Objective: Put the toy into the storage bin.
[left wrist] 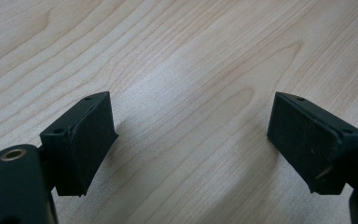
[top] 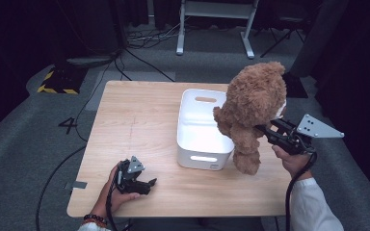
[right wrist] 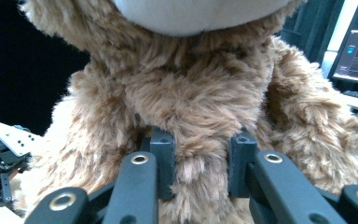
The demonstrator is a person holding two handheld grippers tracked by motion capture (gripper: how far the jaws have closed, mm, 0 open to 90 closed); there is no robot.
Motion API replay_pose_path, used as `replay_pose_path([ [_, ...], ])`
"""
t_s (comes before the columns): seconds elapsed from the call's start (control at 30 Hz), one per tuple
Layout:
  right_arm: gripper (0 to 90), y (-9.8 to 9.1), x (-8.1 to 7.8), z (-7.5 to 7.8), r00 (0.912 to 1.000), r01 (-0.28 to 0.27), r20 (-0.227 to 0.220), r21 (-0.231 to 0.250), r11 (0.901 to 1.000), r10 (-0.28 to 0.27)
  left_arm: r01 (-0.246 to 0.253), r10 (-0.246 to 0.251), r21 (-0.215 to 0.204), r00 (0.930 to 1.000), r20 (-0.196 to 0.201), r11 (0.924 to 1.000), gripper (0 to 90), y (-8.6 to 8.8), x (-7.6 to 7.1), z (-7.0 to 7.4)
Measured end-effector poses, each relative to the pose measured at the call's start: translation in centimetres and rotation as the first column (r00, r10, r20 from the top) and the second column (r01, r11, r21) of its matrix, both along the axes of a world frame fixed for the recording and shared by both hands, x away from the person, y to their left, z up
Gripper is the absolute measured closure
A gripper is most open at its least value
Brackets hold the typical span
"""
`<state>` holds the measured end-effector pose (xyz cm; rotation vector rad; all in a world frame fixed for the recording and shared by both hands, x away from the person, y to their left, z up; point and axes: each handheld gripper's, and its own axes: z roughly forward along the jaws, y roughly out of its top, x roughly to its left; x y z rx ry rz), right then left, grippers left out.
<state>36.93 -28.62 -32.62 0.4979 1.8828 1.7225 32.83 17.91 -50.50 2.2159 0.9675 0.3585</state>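
Right gripper (right wrist: 200, 168) jaws buried in teddy bear (top: 250, 113) fur; face cropped.

Left gripper (top: 147, 184) low, fingers (left wrist: 86, 140) apart; right gripper (top: 265, 130) raised, fingers (right wrist: 163, 158) clamped tight.

A fluffy tan-brown plush teddy bear (top: 252, 113) with a pale grey-white muzzle. At its nine o'clock, a plain white plastic bin (top: 203, 130). A light wooden table (top: 135, 125) with fine grain lines. Matte black grippers; the right gripper (top: 265, 130) bears a grey plate.
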Motion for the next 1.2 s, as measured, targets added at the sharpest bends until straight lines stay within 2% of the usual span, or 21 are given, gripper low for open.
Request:
replay_pose_path([
  [0.37, 70.5, 1.6, 1.1, -0.1, 0.9999, -0.009, -0.01, -0.005, 0.9999, 0.009, 0.001, -0.001, 0.001, 1.0, 0.001, 1.0, 15.1, 0.0, 0.0, 0.0],
  [1.2, 70.5, 5.2, 2.5, 1.3, 0.9988, -0.049, -0.003, -0.015, 0.9987, 0.049, -0.005, 0.005, 0.003, 1.0, 0.003, 1.0, 15.6, 0.0, -0.1, 0.0],
])
